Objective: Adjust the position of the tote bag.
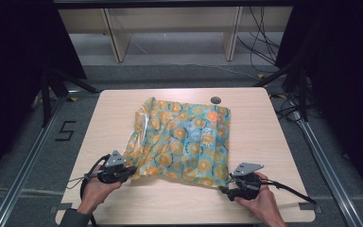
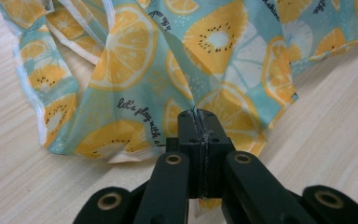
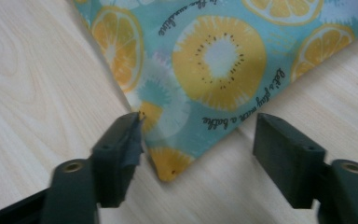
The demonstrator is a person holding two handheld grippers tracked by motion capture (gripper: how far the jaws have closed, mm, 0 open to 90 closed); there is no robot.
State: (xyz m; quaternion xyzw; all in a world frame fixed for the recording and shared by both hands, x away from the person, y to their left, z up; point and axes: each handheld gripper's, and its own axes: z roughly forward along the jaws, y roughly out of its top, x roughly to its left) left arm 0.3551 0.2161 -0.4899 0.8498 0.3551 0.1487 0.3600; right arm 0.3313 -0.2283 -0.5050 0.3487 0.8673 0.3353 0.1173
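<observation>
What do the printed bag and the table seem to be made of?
The bag looks like thin woven cloth, perhaps polyester: matt, it creases softly and has stitched white edges. The table looks like pale wood or a wood-look laminate: smooth, with fine grain lines.

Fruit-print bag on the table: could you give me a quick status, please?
Left gripper shut on bag edge. Right gripper open around near corner. Nothing in the way.

Cloth bag (image 1: 184,142) lies on table (image 1: 255,203); grippers at its near corners
</observation>
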